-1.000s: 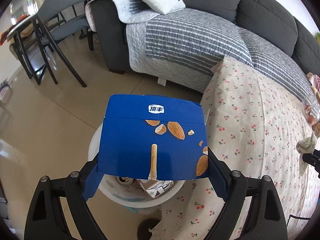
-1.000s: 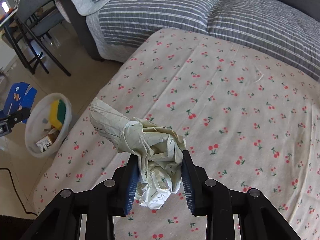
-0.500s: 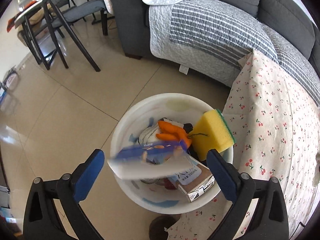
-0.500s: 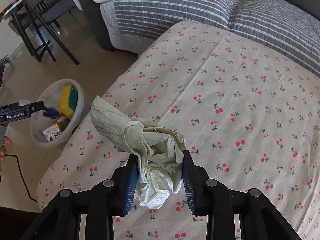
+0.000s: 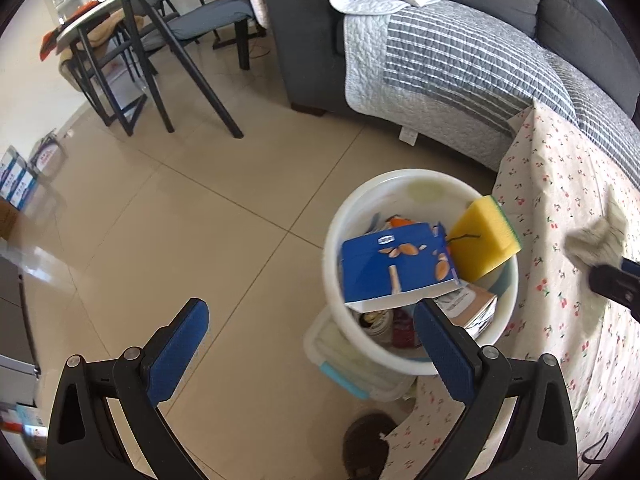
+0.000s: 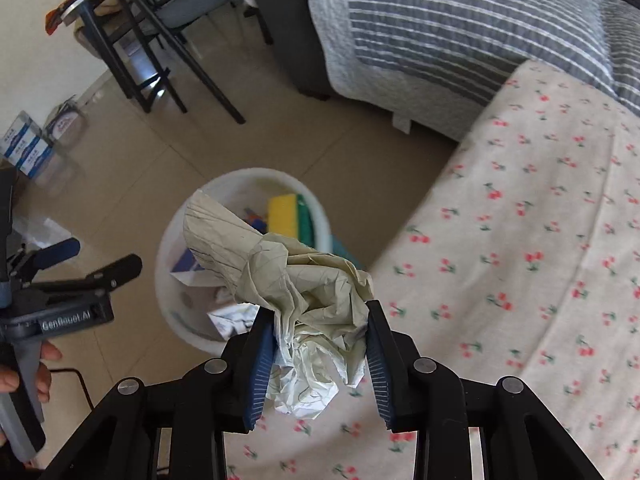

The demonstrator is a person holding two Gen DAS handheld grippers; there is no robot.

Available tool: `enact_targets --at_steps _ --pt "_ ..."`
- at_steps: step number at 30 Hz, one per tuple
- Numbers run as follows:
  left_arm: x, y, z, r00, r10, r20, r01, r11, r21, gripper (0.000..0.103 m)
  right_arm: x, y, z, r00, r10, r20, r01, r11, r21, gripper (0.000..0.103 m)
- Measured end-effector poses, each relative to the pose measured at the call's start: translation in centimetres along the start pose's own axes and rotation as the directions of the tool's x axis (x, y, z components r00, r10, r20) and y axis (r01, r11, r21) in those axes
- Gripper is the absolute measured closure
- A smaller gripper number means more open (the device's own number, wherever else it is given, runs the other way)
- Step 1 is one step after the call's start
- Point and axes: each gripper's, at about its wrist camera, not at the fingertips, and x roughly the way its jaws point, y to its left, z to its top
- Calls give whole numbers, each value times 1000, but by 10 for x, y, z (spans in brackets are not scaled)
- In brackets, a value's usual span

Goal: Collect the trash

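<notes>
Lying in the white bin [image 5: 420, 360], the blue box [image 5: 394, 266] is binned, the left gripper [image 5: 312, 344] spread wide and empty, while crumpled paper [image 6: 304, 292], pinched in the closed right gripper [image 6: 320, 356], is yet to be dropped.

A home living room is indicated: a dark grey sofa [image 5: 520, 4] covered with a striped quilt [image 5: 432, 60], a tiled floor [image 5: 160, 220], black-legged chairs [image 5: 188, 28] set at a dining table [image 5: 92, 16], and a cherry-print cloth [image 6: 520, 260] are seen.
</notes>
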Motion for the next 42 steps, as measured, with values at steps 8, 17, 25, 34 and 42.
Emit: enact_targets --at_steps 8,17,25,34,42 --pt "1 32 -9 1000 -14 -1 14 999 -51 0 63 50 28 997 60 -46 -60 998 10 58" --pt "-3 26 -8 1000 -29 10 30 999 -36 0 60 39 33 998 51 -33 -49 997 61 39" --pt "-38 -15 -15 996 -51 69 48 998 52 0 9 6 7 1000 9 -6 -8 998 61 34" --pt "-100 -103 -59 970 -178 165 155 977 147 0 -85 -50 -55 993 -107 56 103 992 74 21" --pt "-147 -143 -109 954 -221 203 192 970 150 0 -170 -72 -127 942 -273 194 264 962 71 8"
